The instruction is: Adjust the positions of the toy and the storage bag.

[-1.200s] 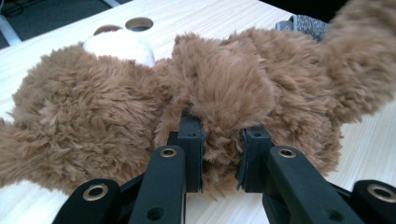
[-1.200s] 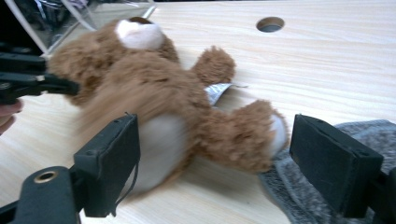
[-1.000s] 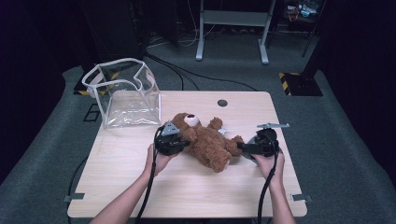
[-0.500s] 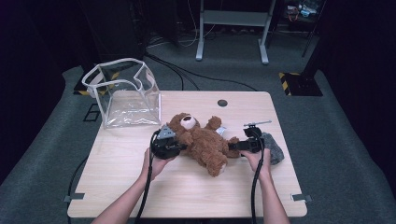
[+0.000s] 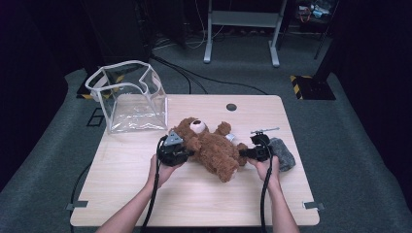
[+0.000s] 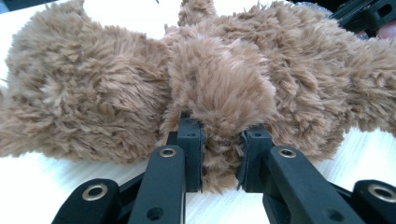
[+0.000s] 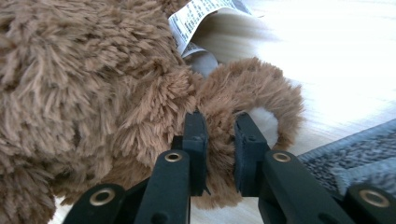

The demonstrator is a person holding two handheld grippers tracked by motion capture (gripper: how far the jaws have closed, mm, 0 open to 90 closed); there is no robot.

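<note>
A light wooden table [image 5: 145, 194] carries a clear plastic bag [image 5: 128, 102] at its far left and, near the middle, a brown teddy bear [image 5: 214, 150] lying on its back, with a grey cloth [image 5: 283, 153] at the right, partly hidden behind the right hand. From above, fur and hands cover both sets of jaws, but the left gripper [image 6: 219, 158] view shows its jaws clamped on a limb on one side of the bear. The right gripper [image 7: 219, 149], whose jaws have just been closing, pinches a paw on the opposite side, and that view also shows a white label [image 7: 205, 14], cut off at the frame's top.
</note>
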